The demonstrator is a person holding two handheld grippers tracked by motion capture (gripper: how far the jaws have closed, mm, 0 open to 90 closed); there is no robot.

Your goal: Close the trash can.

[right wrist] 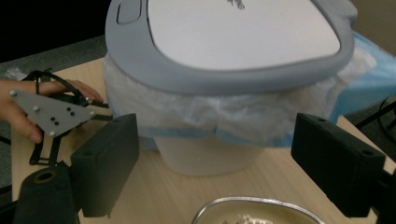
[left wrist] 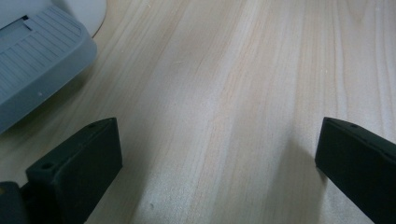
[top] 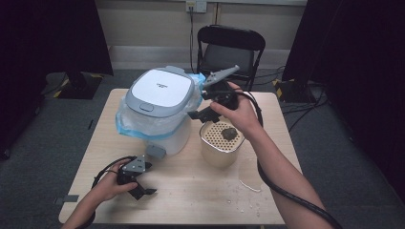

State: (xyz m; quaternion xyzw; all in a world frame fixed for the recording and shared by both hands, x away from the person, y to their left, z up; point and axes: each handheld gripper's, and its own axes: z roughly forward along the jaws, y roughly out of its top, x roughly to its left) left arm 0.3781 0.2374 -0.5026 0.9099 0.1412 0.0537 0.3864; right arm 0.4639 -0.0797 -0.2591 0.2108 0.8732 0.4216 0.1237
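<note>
Forearms enter from the near table [top: 191,200] edge, each hand carrying a gripper.

Largest is the lidded bin [top: 160,107], lined with a plastic bag, standing at the table's far left; just right of it sits the perforated metal container [top: 221,142] holding a dark lump [top: 229,134]. Right gripper [top: 203,114] hovers above that container, jaws spread and empty; left gripper [top: 143,191] rests low near the front edge, jaws likewise apart.

bin [right wrist: 224,42]: its top is cut off by the edge in my right gripper view
metal container [right wrist: 252,212]: just the rim shows there
lump [top: 228,134]: too small to tell
</note>
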